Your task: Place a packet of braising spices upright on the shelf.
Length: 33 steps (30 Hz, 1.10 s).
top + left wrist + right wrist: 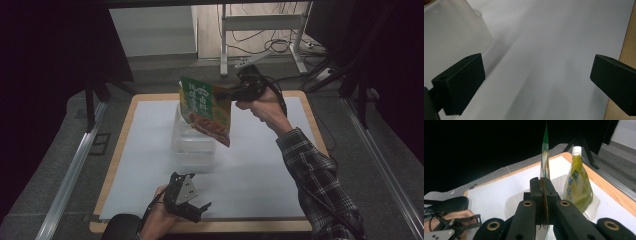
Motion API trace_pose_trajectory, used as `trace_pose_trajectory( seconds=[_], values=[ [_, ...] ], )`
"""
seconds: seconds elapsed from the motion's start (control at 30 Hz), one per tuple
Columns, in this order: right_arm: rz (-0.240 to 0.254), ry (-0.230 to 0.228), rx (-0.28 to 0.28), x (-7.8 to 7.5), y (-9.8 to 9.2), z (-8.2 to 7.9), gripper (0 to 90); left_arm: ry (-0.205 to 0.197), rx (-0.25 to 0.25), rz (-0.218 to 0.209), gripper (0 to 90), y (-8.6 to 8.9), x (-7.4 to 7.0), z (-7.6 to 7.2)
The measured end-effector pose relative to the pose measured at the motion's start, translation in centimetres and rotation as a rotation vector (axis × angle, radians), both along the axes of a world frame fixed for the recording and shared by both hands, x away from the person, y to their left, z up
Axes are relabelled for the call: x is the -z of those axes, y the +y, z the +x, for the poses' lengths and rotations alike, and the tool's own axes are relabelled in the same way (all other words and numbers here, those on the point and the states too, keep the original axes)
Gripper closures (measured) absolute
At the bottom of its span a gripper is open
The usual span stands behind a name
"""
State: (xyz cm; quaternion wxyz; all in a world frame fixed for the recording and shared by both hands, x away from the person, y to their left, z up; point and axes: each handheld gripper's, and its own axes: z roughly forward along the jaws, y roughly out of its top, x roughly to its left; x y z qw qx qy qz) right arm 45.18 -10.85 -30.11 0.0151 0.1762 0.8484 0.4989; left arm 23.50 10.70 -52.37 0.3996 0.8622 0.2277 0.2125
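Flat green-and-orange food pouch [206, 111] pinched edge-on by right gripper [544, 192], frame centre.
Its thin edge could slip over the clear plastic tub [194, 144]; left gripper [192, 206] is held spread, empty.

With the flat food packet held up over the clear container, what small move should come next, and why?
Probably lower the packet into the clear container, beside the spouted pouch that already stands inside. The right claw is shut on the packet's edge and holds it in the air above the container, so it only needs to go down. The left claw rests open near the table's front edge.
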Motion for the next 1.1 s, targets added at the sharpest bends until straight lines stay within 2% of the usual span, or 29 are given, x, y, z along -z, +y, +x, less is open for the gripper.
trace_pose_trajectory(
  seconds=[0.43, 0.6, 0.77, 0.9, 1.0, 1.1],
  values=[
    [-0.005, -0.003, -0.035, 1.9, 4.1, 2.6, 89.2, 0.0, 0.001, -0.002, 0.0, 0.0, 0.0, 0.0],
    [0.002, 0.008, -0.038, 3.0, 5.0, 3.0, 89.2, 0.001, 0.006, 0.006, 0.0, 0.1, 0.0, 0.0],
    [0.019, 0.011, -0.035, 3.9, 5.1, 3.3, 89.2, 0.0, 0.007, 0.007, 0.0, 0.0, 0.0, 0.0],
    [0.01, 0.011, -0.019, 4.6, 4.9, 3.4, 89.2, 0.0, 0.011, 0.015, 0.0, 0.0, 0.0, 0.0],
    [-0.034, -0.004, 0.001, 5.8, 4.9, 3.2, 89.1, 0.002, 0.013, 0.018, 0.0, 0.0, 0.0, 0.0],
    [0.023, 0.01, 0.008, 6.4, 4.6, 3.3, 88.9, 0.004, 0.015, 0.021, 0.0, -0.1, 0.1, 0.0]
  ],
)
